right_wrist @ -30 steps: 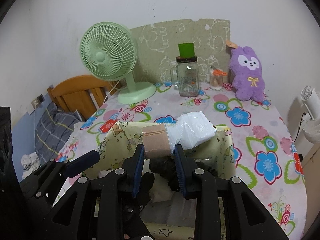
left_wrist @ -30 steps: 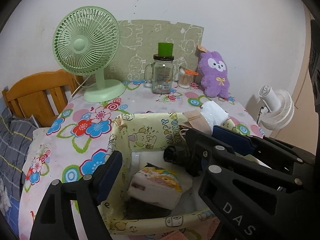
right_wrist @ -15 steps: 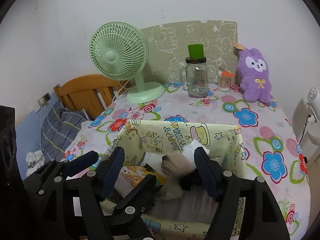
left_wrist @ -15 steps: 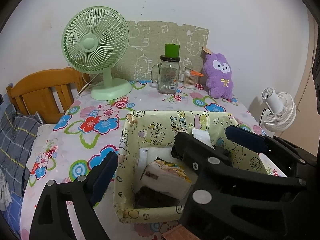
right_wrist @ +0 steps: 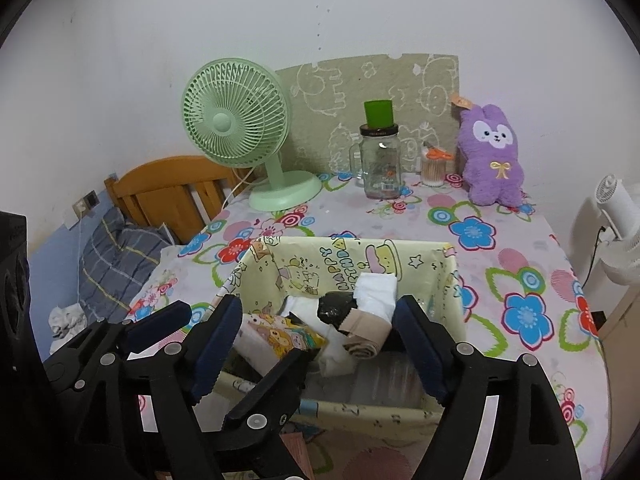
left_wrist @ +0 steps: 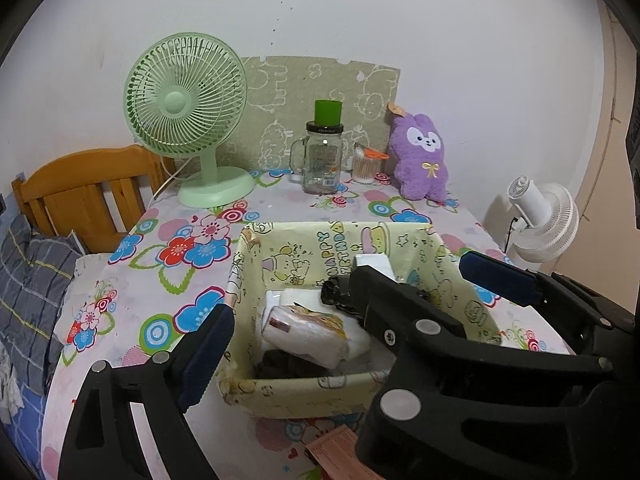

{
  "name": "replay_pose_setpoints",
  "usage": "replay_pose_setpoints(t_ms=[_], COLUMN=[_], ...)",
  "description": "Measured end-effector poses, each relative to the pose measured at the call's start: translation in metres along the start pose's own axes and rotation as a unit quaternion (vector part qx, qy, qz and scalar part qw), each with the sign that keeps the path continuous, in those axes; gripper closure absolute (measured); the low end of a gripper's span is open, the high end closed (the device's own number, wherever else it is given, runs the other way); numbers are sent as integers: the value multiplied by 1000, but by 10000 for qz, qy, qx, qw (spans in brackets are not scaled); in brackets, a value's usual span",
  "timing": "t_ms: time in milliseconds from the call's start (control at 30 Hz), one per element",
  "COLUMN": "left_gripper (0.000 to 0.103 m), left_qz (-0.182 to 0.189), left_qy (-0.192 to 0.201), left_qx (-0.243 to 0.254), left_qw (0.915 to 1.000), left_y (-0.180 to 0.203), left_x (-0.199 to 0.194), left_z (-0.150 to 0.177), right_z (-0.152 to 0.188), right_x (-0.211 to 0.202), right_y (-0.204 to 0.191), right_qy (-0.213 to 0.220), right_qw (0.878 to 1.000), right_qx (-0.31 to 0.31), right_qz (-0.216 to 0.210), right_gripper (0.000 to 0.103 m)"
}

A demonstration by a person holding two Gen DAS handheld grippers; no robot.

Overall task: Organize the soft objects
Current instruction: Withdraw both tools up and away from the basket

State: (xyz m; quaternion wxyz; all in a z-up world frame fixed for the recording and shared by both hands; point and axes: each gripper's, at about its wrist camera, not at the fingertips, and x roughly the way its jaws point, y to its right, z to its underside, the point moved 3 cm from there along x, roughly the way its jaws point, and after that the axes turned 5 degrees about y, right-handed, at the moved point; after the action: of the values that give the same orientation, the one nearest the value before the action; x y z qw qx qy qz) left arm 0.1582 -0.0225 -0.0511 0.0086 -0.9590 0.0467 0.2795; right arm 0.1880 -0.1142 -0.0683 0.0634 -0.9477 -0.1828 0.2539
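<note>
Near edge of table: yellow cartoon-print box is set.
Box contents: white bundle with tan band, black item, printed tissue pack.
Right gripper: fingers are opening, nothing pinched, over box.
Left gripper: fingers are spread, empty.

Pale yellow cartoon-printed fabric box lettered "HAPPY BIRTHDAY", on white table cloth strewn with red, blue and pink flowers ringed in green. Mint-green plastic desk fan, fluffy purple plush rabbit with white face and gold bow. Black tongs with dark blue pads.
</note>
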Motion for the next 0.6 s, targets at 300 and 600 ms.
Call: replay_pose_setpoints(t_ms=[300, 600], left_gripper=[8, 6], left_qz=[30, -25], left_qy=[161, 337], left_qx=[75, 157], left_qw=[9998, 9993], left_y=[12, 20], left_x=[-24, -48], left_z=[1, 5], right_z=[3, 6], right_x=[-31, -59], right_y=[1, 0], right_qy=[188, 381], right_qw=[9997, 9988], right_qx=[12, 39], right_qz=[166, 290], right_gripper=[13, 8])
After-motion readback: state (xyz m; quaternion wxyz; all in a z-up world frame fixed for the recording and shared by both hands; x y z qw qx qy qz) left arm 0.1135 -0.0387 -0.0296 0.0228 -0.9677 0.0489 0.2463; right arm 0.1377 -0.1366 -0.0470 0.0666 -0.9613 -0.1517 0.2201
